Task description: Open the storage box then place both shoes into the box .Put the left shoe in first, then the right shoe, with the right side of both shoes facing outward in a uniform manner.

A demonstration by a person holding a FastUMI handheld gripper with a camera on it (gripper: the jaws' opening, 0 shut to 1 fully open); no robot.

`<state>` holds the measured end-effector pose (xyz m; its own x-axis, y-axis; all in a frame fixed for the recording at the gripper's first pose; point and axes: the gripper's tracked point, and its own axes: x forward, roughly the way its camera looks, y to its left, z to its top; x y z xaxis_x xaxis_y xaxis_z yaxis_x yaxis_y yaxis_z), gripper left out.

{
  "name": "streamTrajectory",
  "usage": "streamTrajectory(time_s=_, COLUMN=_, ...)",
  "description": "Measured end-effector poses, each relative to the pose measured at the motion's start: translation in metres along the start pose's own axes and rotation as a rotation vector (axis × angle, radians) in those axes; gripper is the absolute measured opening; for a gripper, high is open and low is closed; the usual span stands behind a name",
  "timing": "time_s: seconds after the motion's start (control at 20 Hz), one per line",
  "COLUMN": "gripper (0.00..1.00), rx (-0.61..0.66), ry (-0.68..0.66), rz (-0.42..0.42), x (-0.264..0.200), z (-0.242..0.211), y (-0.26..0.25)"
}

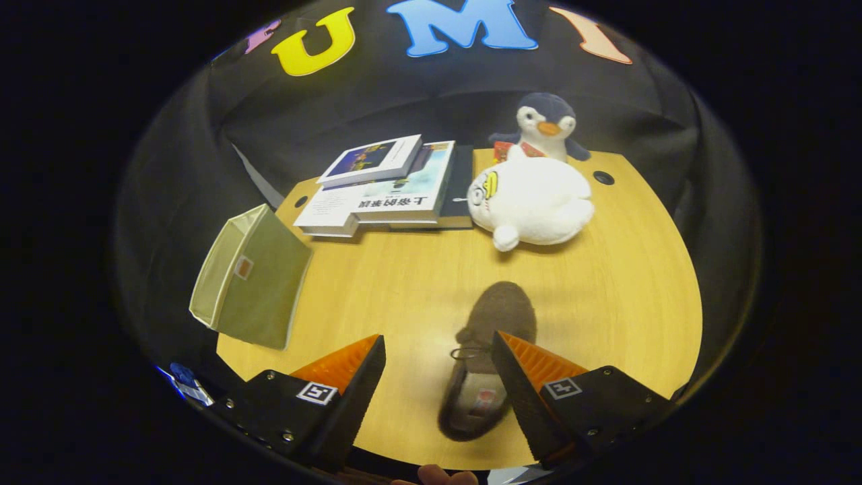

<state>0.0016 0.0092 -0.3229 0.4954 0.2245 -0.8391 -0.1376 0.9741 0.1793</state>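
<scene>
gripper (438,353) fingers spread, empty | brown shoe (486,350) near, by right finger | storage box (249,279) far left on table (606,283)

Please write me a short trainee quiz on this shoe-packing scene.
1. True or false: the gripper is shut on the shoe.
2. What lies nearest the box? A) penguin B) books C) white plush
3. Fill in: the shoe lies on the table between the ____.

Key
1. False: the fingers are open, with the shoe against the right one.
2. B
3. fingers
</scene>
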Motion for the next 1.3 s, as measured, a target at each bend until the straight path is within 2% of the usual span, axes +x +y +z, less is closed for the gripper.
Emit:
streamTrajectory(time_s=0.2, gripper=0.96, rx=0.043, ry=0.057, rz=-0.083, x=-0.001, z=-0.032, y=-0.044)
streamTrajectory(time_s=0.55, gripper=0.95, rx=0.059, ry=0.176, rz=-0.138, x=0.023, z=-0.074, y=-0.071)
streamTrajectory(time_s=0.8, gripper=0.9, rx=0.079, ry=0.177, rz=-0.161, x=0.045, z=-0.07, y=-0.083)
streamTrajectory(time_s=0.9, gripper=0.76, rx=0.094, ry=0.187, rz=-0.153, x=0.049, z=-0.068, y=-0.082)
streamTrajectory(time_s=1.0, gripper=0.73, rx=0.074, ry=0.212, rz=-0.115, x=0.056, z=-0.072, y=-0.076)
streamTrajectory(time_s=1.1, gripper=0.28, rx=0.064, ry=0.218, rz=-0.102, x=0.059, z=-0.07, y=-0.07)
streamTrajectory(time_s=1.15, gripper=0.26, rx=0.036, ry=0.215, rz=-0.101, x=0.059, z=-0.069, y=-0.07)
streamTrajectory(time_s=1.2, gripper=0.13, rx=0.038, ry=0.202, rz=-0.146, x=0.058, z=-0.065, y=-0.078)
streamTrajectory(time_s=1.25, gripper=0.01, rx=0.044, ry=0.208, rz=-0.149, x=0.06, z=-0.065, y=-0.076)
streamTrajectory(time_s=1.3, gripper=0.0, rx=0.038, ry=0.217, rz=-0.153, x=0.058, z=-0.066, y=-0.075)
